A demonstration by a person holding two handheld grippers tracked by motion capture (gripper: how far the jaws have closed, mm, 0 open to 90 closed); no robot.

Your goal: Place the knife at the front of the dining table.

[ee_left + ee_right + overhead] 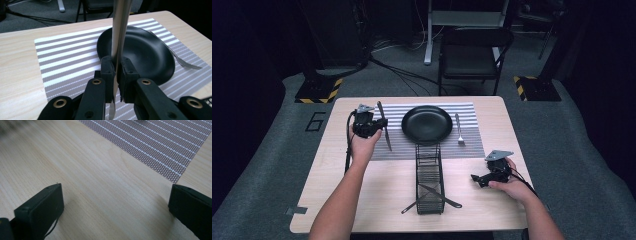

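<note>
A silver table knife (385, 131) is clamped between the jaws of my left gripper (378, 125), which hovers over the left part of the striped placemat (398, 116). In the left gripper view the knife (120, 27) stands nearly upright between the pads, with my left gripper (116, 71) shut on it. A black plate (427, 124) lies in the middle of the mat, and a fork (458, 129) lies to its right. My right gripper (477, 178) rests low over the table at the right, open, with nothing between its jaws (115, 202).
A black wire basket (430, 176) stands in front of the plate with two utensils lying across its near end. Bare wooden table (100, 177) lies under the right gripper, near the placemat's corner (160, 147). A dark chair (474, 52) stands beyond the table.
</note>
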